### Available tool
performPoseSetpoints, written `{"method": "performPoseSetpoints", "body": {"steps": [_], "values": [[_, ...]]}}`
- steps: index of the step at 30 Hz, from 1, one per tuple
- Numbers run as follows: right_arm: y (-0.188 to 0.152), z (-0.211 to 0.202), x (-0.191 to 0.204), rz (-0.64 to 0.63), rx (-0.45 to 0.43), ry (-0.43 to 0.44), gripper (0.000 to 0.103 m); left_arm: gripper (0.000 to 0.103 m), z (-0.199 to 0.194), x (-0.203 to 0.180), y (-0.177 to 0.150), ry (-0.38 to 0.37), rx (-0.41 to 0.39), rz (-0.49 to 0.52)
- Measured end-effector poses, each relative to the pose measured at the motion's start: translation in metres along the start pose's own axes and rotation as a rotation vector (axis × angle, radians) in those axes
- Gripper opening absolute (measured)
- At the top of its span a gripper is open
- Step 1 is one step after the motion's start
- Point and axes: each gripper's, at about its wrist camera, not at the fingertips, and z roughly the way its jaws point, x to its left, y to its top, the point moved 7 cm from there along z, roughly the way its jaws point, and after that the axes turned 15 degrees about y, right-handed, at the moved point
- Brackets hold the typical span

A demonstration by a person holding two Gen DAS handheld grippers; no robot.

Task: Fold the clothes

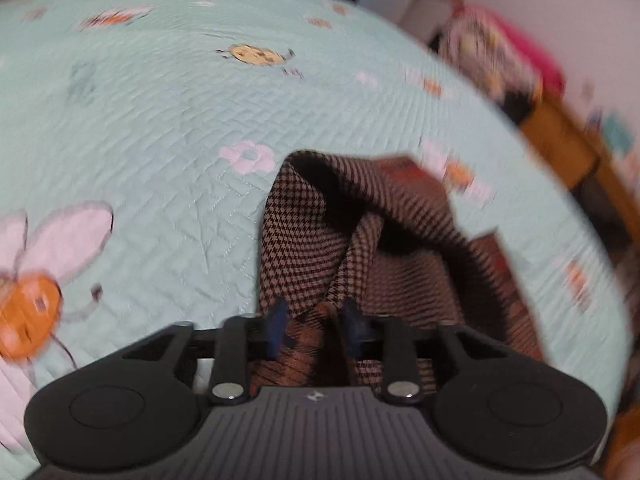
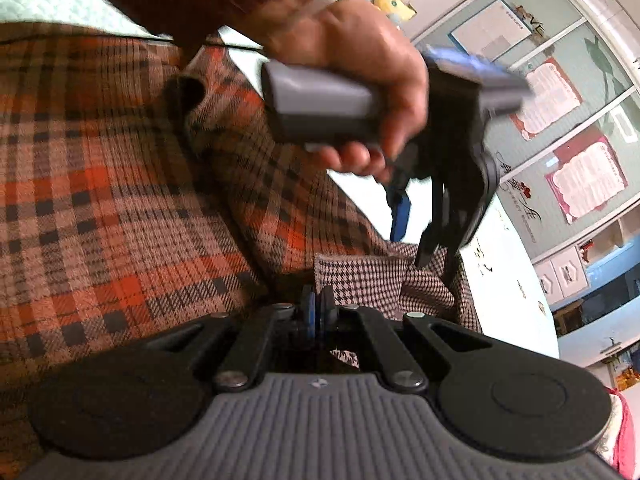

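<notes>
A: Where is the garment [image 1: 360,240] from each tool?

B: In the left wrist view it hangs from centre frame to lower right, over the bedspread [image 1: 160,140], bunched between the left gripper [image 1: 316,324] fingers, which stand narrow.

A: And the right gripper [image 2: 316,304]?

B: Pinched tight on the houndstooth edge at lower centre; plaid fills the left of the frame.

The bed cover [image 1: 160,128] lies bare across the left and upper part of the left wrist view, open to pass. The checked garment [image 1: 372,240] fills the lower centre. In the right wrist view, a hand [image 2: 352,60] blocks the upper centre.
</notes>
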Motion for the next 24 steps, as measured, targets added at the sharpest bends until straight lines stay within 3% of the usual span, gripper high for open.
{"method": "performPoseSetpoints", "body": {"steps": [3,5,8,11,15,19,24], "values": [[0.011,-0.016,-0.002,-0.013,-0.028,0.007,0.000,0.000,0.003,-0.006,0.001,0.013,0.062,0.082],[0.015,-0.027,-0.007,-0.040,-0.038,-0.012,0.000,0.000,0.000,0.001,0.004,-0.025,0.092,0.008],[0.014,-0.042,-0.004,-0.070,-0.045,-0.019,0.000,0.000,-0.004,0.026,-0.001,-0.160,0.134,-0.269],[0.003,-0.037,0.005,-0.084,-0.030,0.003,0.000,0.000,0.004,0.057,-0.031,-0.274,0.153,-0.549],[-0.007,-0.029,0.017,-0.063,-0.018,0.048,0.000,0.000,0.011,0.092,-0.068,-0.423,0.089,-0.891],[-0.014,-0.024,0.026,-0.034,-0.009,0.090,0.000,0.000,0.019,0.099,-0.081,-0.483,0.067,-1.027],[-0.019,-0.030,0.017,0.079,-0.058,0.115,0.000,0.000,0.019,0.096,-0.088,-0.540,0.014,-1.023]]}}
